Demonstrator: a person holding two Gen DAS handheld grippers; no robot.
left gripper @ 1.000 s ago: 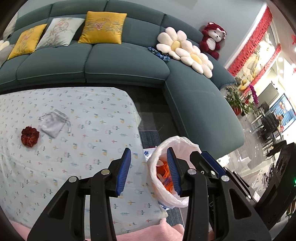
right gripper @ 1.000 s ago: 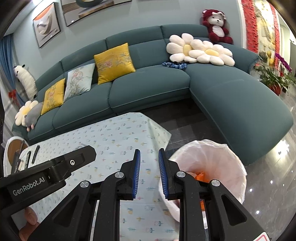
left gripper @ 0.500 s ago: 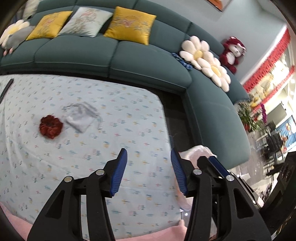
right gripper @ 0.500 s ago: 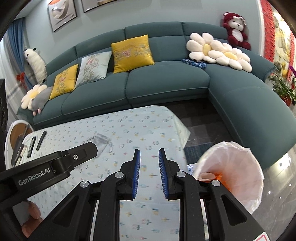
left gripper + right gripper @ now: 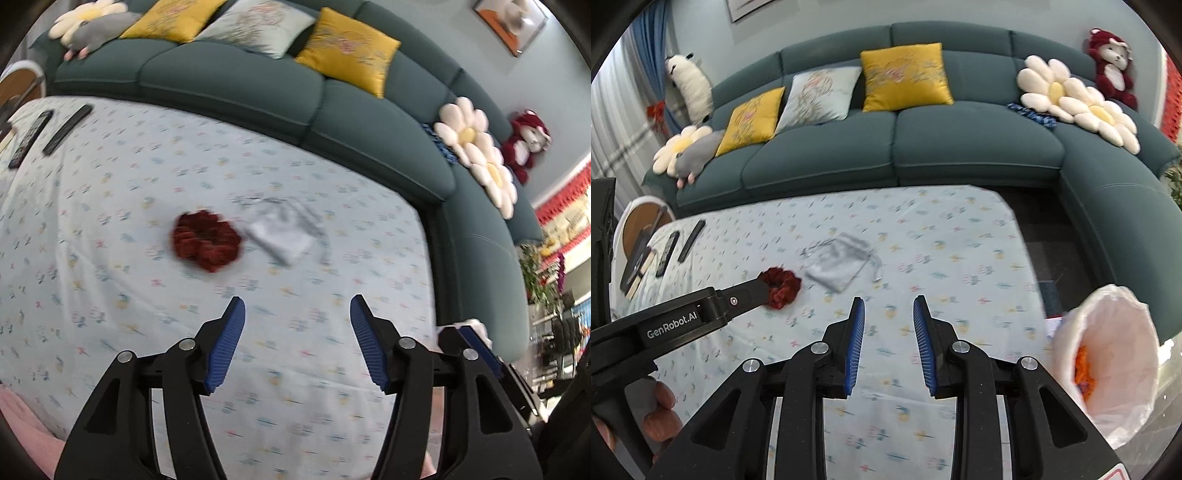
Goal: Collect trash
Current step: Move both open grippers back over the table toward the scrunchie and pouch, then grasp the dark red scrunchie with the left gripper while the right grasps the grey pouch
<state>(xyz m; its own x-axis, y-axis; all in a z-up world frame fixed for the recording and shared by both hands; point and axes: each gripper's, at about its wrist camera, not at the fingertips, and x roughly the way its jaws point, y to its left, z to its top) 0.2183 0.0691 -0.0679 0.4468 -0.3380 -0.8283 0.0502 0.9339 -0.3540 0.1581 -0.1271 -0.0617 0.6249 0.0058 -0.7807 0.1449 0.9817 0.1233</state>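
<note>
Red scrunchie (image 5: 207, 240) beside grey pouch (image 5: 284, 236)

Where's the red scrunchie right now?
The red scrunchie lies on the tablecloth, left of the grey pouch in both views, touching or nearly so.

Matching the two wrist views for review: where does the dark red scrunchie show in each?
Left wrist: scrunchie left of centre on the tablecloth, blurred, ahead of the blue pads.
Right wrist: scrunchie at middle left, at the tip of the left gripper's finger.
Shared landmark: grey drawstring pouch just right of it.
</note>
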